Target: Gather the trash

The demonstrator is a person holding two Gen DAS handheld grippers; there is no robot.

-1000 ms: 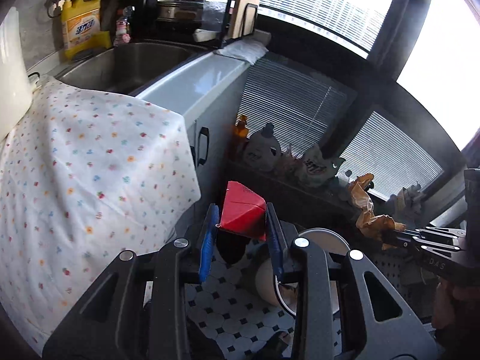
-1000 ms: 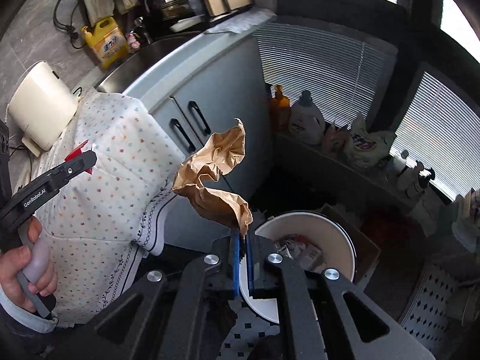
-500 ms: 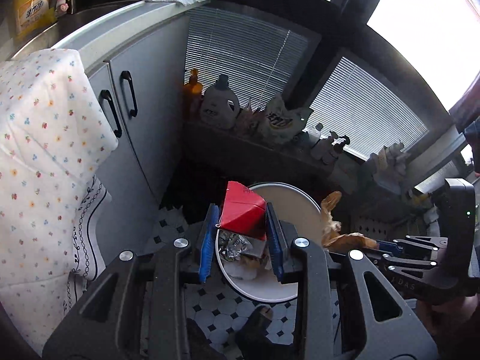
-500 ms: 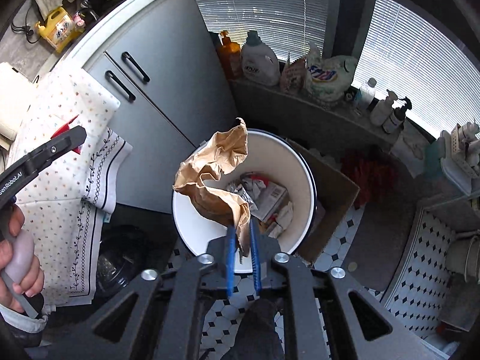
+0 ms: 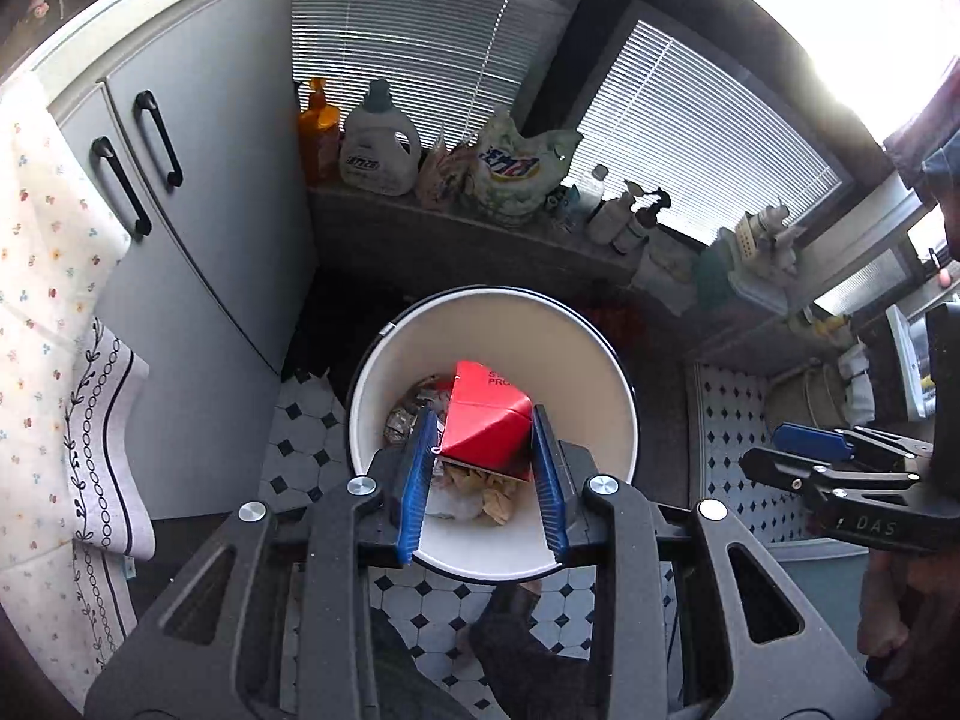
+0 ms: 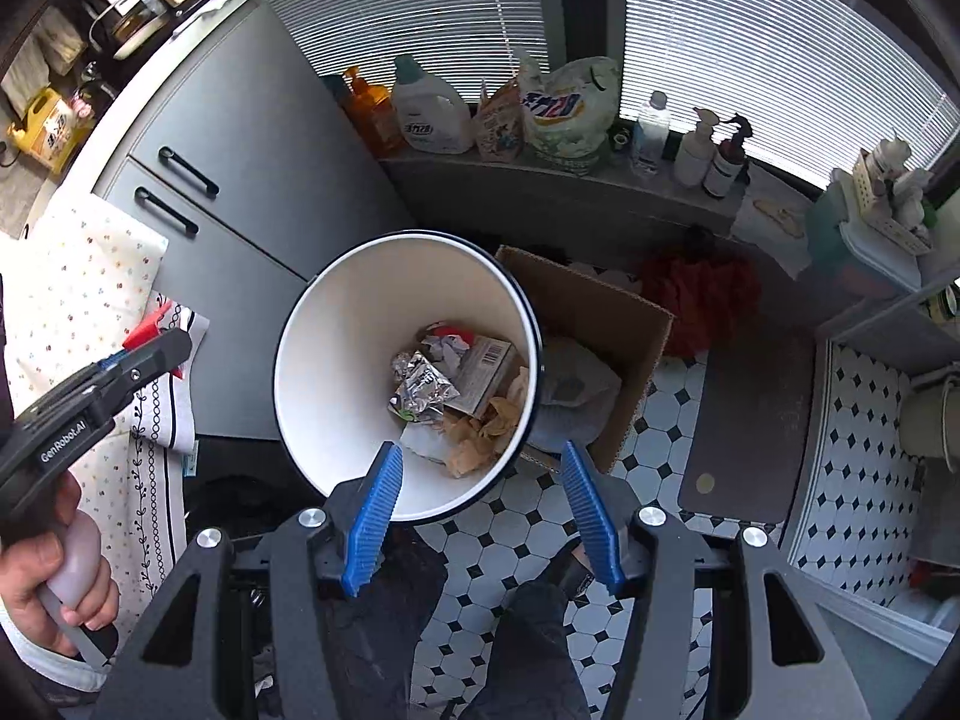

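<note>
My left gripper (image 5: 483, 420) is shut on a red carton (image 5: 487, 420) and holds it over the open white trash bin (image 5: 600, 384). My right gripper (image 6: 480, 468) is open and empty above the same bin's (image 6: 336, 348) near rim. In the bin lie the crumpled brown paper (image 6: 480, 438), a foil wrapper (image 6: 420, 387) and a small box with a barcode (image 6: 489, 369). The left gripper also shows at the left of the right wrist view (image 6: 150, 354), and the right gripper at the right of the left wrist view (image 5: 804, 450).
Grey cabinet doors with black handles (image 5: 156, 138) stand left of the bin. A floral cloth (image 5: 42, 276) hangs at far left. A cardboard box (image 6: 606, 330) sits right of the bin. Detergent bottles (image 6: 432, 111) line a low ledge behind. The floor has black-and-white tiles (image 6: 660, 420).
My right gripper opened and the brown paper dropped into the bin. Both grippers tilted down further over the bin; the left still holds the red carton.
</note>
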